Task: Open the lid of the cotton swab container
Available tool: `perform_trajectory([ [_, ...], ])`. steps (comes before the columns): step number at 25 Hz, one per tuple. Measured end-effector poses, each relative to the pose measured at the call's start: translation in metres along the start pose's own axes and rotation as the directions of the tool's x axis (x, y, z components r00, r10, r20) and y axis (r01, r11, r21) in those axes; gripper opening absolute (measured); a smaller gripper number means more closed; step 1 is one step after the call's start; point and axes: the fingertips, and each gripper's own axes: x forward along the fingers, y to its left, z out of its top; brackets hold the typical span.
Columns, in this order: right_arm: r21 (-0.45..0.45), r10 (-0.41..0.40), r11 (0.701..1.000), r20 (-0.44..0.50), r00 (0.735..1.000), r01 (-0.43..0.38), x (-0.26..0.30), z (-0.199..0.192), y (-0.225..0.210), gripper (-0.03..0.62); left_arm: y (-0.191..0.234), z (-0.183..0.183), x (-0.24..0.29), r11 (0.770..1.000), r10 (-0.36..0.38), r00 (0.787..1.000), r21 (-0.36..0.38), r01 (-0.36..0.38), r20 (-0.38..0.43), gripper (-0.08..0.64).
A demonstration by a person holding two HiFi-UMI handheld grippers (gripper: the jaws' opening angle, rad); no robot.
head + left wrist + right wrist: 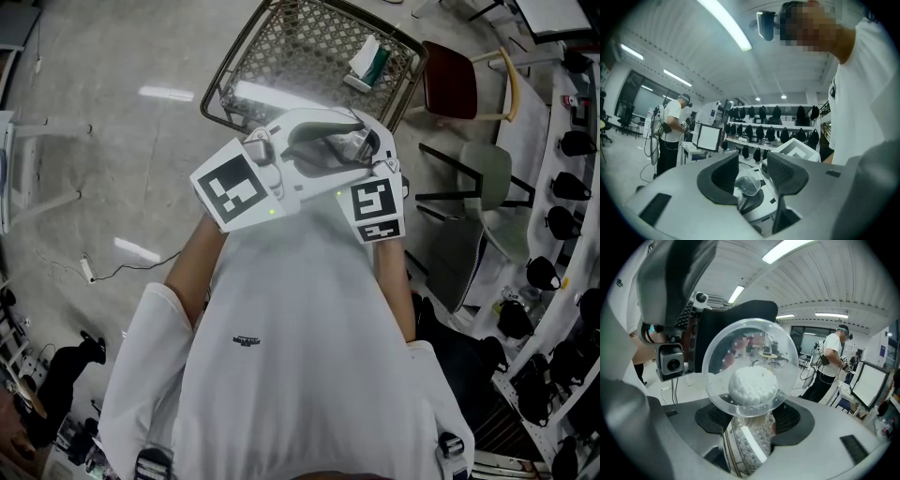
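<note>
Two right fingers (799, 420) clamp the cotton swab container (754, 437); left fingers (724, 174) flank its lid (749, 183), released.

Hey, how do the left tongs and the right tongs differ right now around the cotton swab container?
The right tongs are shut on the patterned round cotton swab container; the left tongs stand apart around its clear plastic dome lid, a gap showing on one side. The right tongs grip the body; the left tongs reach the top. Both are held up together in front of the person's white shirt.
</note>
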Motion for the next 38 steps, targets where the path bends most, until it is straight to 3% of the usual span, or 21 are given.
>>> perform_trajectory([
  [3,-0.02,-0.011,1.0,-0.002,1.0,0.011,0.0,0.0,-0.001,0.241,-0.001,0.001,0.0,0.998,-0.028,0.999,-0.056,0.029,0.02,0.187],
  [11,-0.056,-0.007,0.998,-0.03,1.0,0.005,0.001,-0.006,0.006,0.241,-0.01,0.006,0.006,0.992,-0.086,0.996,-0.086,0.089,0.035,0.186],
  [18,-0.037,0.004,0.999,-0.009,1.0,-0.004,0.005,0.0,0.008,0.241,-0.006,0.008,0.001,0.992,-0.082,0.995,-0.095,0.087,0.058,0.187],
  [24,-0.039,-0.041,0.998,0.02,0.999,0.041,0.002,0.01,-0.006,0.241,-0.004,0.011,-0.005,0.991,-0.069,0.995,-0.108,0.077,0.075,0.187],
  [31,-0.013,-0.059,0.998,0.035,0.998,0.059,0.001,0.01,-0.009,0.241,0.008,0.019,-0.03,0.994,-0.011,0.992,-0.105,0.025,0.127,0.187],
  [33,0.006,-0.071,0.997,0.049,0.996,0.07,-0.002,0.012,-0.015,0.241,0.014,0.021,-0.036,0.995,0.035,0.991,-0.094,-0.023,0.13,0.178],
  [38,0.044,-0.106,0.994,0.083,0.991,0.102,-0.011,0.017,-0.027,0.241,0.038,0.018,-0.053,0.985,0.168,0.977,-0.068,-0.16,0.132,0.078],
])
